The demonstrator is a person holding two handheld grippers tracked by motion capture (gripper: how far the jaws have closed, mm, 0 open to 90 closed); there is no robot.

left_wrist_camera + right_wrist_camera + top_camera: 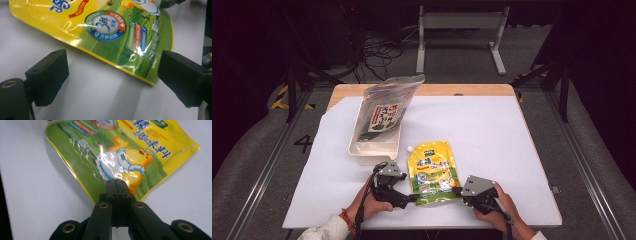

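Note:
A yellow and green spout pouch [432,172] with a cartoon duck lies flat on the white sheet near the front edge, its spout pointing away from me. My left gripper [412,197] stands open at the pouch's near left corner. In the left gripper view the pouch [112,32] has its green bottom edge just ahead of the gripper [112,60], whose jaws stand wide with bare sheet between them. My right gripper [457,190] is shut at the pouch's near right corner. In the right gripper view its tips [116,181] overlap the pouch [130,152]; no material shows between the jaws.
A white rectangular bin [357,150] stands behind the pouch on the left, with a grey and black snack bag [387,107] leaning out of it. The white sheet [492,135] covers most of the wooden table. A metal frame [459,22] stands on the floor beyond.

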